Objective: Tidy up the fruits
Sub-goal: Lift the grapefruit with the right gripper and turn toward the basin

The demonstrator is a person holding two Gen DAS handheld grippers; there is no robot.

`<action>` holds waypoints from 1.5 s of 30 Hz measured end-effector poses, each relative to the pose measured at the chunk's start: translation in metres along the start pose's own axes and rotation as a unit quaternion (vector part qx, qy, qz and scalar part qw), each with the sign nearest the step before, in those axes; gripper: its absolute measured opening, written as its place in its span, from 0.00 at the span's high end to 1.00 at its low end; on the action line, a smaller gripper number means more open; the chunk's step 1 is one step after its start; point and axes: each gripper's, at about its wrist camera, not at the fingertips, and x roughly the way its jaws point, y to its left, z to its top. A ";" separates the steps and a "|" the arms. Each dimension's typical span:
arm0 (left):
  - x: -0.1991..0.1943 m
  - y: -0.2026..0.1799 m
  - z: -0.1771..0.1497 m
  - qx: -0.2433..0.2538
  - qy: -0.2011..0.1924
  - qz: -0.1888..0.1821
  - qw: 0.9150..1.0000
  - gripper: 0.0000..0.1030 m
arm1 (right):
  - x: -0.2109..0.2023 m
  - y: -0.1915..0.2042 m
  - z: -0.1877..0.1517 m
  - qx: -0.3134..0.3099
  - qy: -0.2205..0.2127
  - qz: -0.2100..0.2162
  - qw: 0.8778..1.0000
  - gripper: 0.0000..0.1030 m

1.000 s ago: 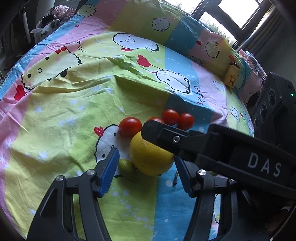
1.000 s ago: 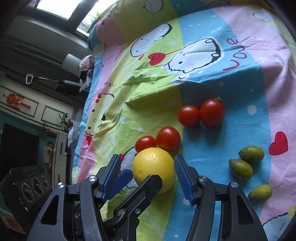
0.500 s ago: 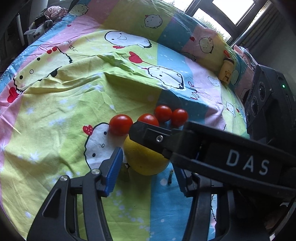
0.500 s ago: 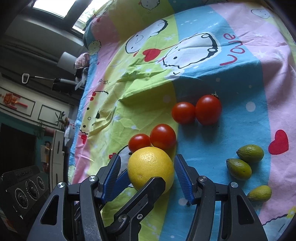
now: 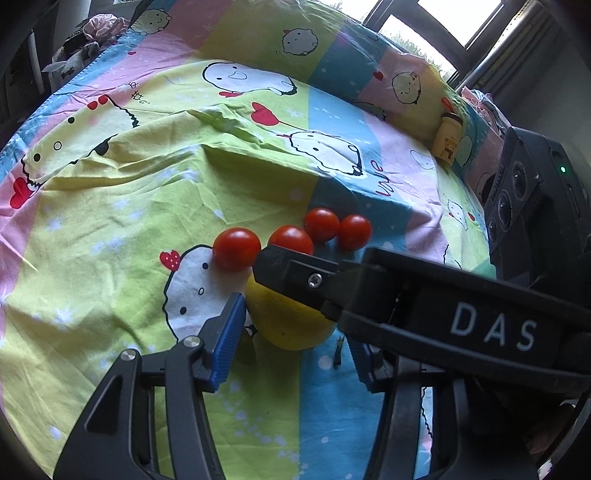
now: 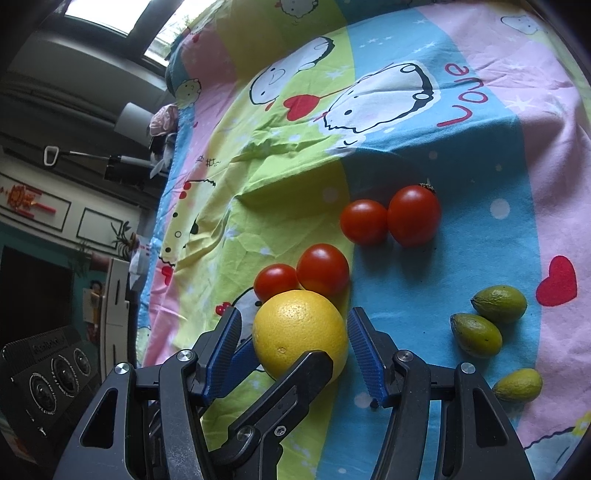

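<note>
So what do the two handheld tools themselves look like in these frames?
Both match: black angular finger frames with cut-out openings and silver screw heads, each finger tipped with a ribbed blue pad. The left tool shows this in its own view, the right tool in its own. Where the right tool crosses the left view, its black body bears white letters "DAS". No hands, sleeves or cables are visible.

Bed, cartoon-print sheet (image 6: 461, 155): yellow citrus (image 6: 299, 336), four red tomatoes (image 6: 364, 221), three green fruits (image 6: 476, 334), small jar (image 5: 448, 142).

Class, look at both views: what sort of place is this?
Probably a home bedroom: fruit lies on a cartoon-print bedsheet, beside a window, with framed wall pictures.
</note>
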 end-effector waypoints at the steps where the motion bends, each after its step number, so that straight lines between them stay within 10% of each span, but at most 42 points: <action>1: 0.000 0.000 0.000 0.000 0.000 0.002 1.000 0.49 | 0.000 0.000 0.000 0.001 0.001 0.001 1.000 0.39; 45: -0.042 -0.034 -0.006 0.033 -0.062 -0.021 0.997 0.49 | -0.057 0.020 -0.018 -0.028 -0.076 0.004 0.997 0.39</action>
